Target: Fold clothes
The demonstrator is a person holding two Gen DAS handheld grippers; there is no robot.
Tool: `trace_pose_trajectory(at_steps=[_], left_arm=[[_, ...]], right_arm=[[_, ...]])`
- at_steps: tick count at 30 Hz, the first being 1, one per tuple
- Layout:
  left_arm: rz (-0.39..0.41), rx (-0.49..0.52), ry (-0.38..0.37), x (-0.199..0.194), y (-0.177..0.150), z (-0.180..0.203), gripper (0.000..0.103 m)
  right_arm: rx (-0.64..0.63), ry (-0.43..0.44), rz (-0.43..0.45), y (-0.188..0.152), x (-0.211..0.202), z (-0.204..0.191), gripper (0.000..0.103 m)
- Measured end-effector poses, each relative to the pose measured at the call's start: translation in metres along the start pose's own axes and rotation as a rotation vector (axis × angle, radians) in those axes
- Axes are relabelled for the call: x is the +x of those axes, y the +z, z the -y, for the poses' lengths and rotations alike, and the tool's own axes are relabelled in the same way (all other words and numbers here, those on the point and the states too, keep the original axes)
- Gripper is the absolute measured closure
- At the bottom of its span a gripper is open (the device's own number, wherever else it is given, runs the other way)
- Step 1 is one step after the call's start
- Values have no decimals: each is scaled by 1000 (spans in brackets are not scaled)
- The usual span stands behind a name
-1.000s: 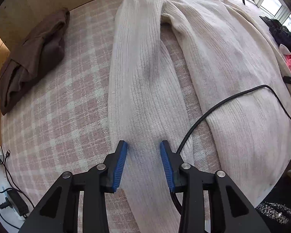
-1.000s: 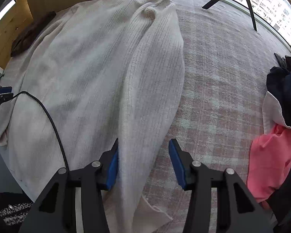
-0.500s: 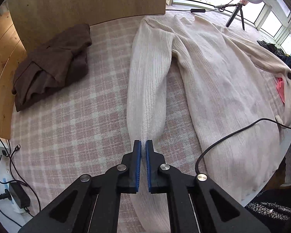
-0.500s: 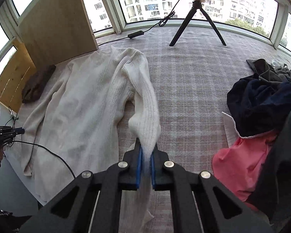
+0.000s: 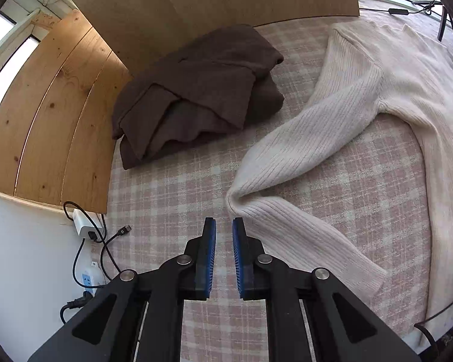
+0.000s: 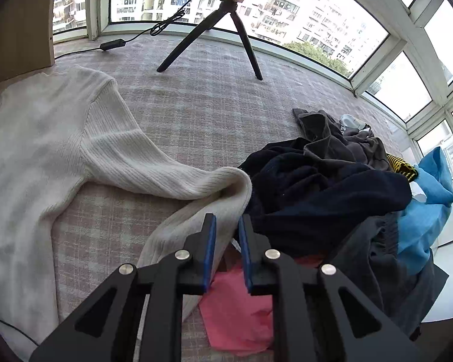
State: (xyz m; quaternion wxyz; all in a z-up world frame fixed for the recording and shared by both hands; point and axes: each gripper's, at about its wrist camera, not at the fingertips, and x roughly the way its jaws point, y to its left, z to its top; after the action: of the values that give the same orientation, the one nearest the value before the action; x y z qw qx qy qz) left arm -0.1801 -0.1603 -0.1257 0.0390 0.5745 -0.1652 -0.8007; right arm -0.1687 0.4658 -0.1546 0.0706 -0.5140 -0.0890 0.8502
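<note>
step: sleeves pulled outward, released | left claw (image 5: 224,232) jaws just opening, narrow gap, empty; cream sweater (image 5: 401,69) sleeve bend just ahead-right | right claw (image 6: 227,229) parted, empty, sleeve (image 6: 226,187) ahead | advice: regrip cuffs, fold each sleeve across the body flat

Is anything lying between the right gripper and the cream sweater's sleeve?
Nothing visible does. The right gripper, jaws open and empty, is just short of the bent sleeve of the sweater. The dark clothes pile presses against the sleeve's right side, not in between.
</note>
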Motion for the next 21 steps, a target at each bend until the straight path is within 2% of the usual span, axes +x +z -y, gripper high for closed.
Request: trace_pose_trajectory(at_steps=[1, 2, 5, 7, 9, 11, 15, 18, 21], left_arm=[[19, 2, -49, -10, -10, 6, 81], [22, 9, -142, -16, -21, 18, 77], [13, 37, -405, -35, -55, 56, 76], [-20, 81, -516, -43, -79, 92, 76], [-61, 133, -580, -49, -97, 131, 76], [-81, 168, -615, -48, -107, 156, 75], [-150, 166, -656, -33, -112, 182, 73], [-131, 185, -657, -49, -113, 183, 73], [-76, 162, -646, -86, -120, 152, 73]], right_arm=[[4, 33, 23, -14, -13, -4, 46], [2, 115, 26, -31, -24, -11, 42], [-13, 367, -5, -86, -48, -40, 42], [-22, 456, -62, -117, -49, -69, 42], [-34, 527, -120, -146, -47, -97, 42], [-45, 553, -147, -164, -42, -118, 42], [-49, 570, -183, -180, -36, -143, 42], [-61, 594, -185, -182, -41, -151, 42], [-56, 610, -169, -182, -65, -137, 42]])
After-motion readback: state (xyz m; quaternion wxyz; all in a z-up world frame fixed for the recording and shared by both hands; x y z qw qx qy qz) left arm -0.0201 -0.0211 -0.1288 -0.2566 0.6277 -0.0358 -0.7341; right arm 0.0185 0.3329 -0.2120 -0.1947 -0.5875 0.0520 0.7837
